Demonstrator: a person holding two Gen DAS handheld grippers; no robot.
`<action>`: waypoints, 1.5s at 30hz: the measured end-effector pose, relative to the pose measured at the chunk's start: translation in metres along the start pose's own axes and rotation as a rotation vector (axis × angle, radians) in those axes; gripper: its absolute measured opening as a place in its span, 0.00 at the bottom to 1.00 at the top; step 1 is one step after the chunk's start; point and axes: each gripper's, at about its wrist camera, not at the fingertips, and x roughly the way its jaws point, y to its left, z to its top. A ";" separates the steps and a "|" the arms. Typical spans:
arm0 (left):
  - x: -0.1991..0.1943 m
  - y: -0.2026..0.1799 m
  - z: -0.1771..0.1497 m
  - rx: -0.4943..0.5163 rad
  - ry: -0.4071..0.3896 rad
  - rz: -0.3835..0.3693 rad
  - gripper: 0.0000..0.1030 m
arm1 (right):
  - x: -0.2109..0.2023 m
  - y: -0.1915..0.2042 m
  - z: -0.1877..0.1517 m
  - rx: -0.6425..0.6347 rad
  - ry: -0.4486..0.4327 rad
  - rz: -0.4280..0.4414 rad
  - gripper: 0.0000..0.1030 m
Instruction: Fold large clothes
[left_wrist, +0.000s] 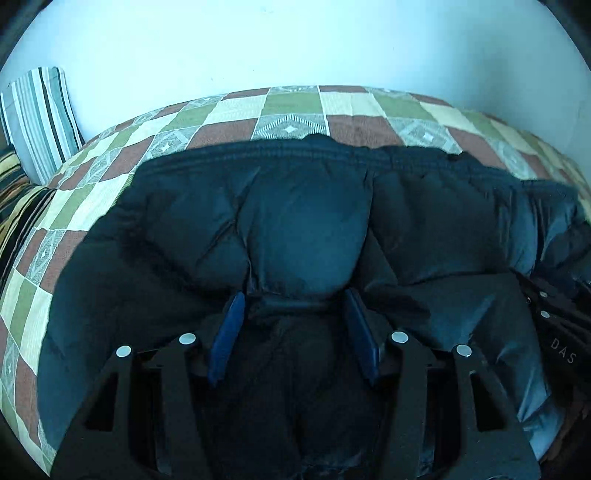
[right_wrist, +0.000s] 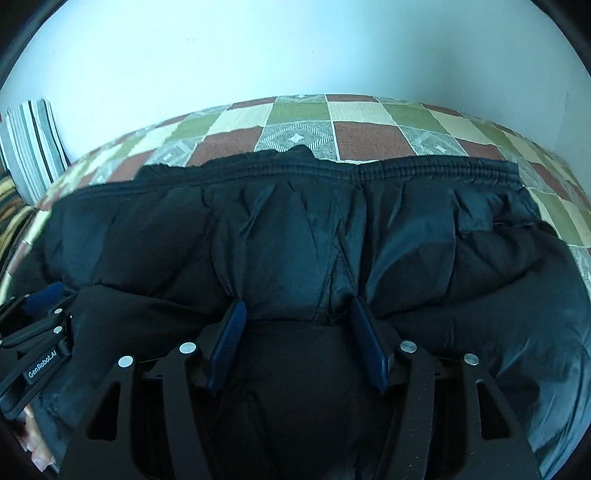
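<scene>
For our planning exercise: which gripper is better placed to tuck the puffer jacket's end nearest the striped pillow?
Left. The left gripper grips the puffer jacket on the striped pillow's side; the right gripper sits farther along.

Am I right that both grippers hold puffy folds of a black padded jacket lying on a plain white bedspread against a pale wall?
Not quite: the bedspread is not plain white but checked in green, cream and rust squares, as the right wrist view shows. The rest stands: the left gripper and right gripper each pinch the black padded jacket.
</scene>
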 end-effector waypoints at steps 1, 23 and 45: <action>0.002 -0.001 -0.001 0.001 -0.002 0.003 0.53 | 0.002 0.000 0.000 0.001 -0.004 0.000 0.57; -0.025 -0.002 -0.002 -0.014 -0.053 0.015 0.53 | -0.033 0.001 -0.003 0.021 -0.082 0.011 0.57; -0.032 -0.019 -0.024 0.036 -0.072 -0.012 0.53 | -0.042 0.017 -0.030 -0.030 -0.094 0.036 0.61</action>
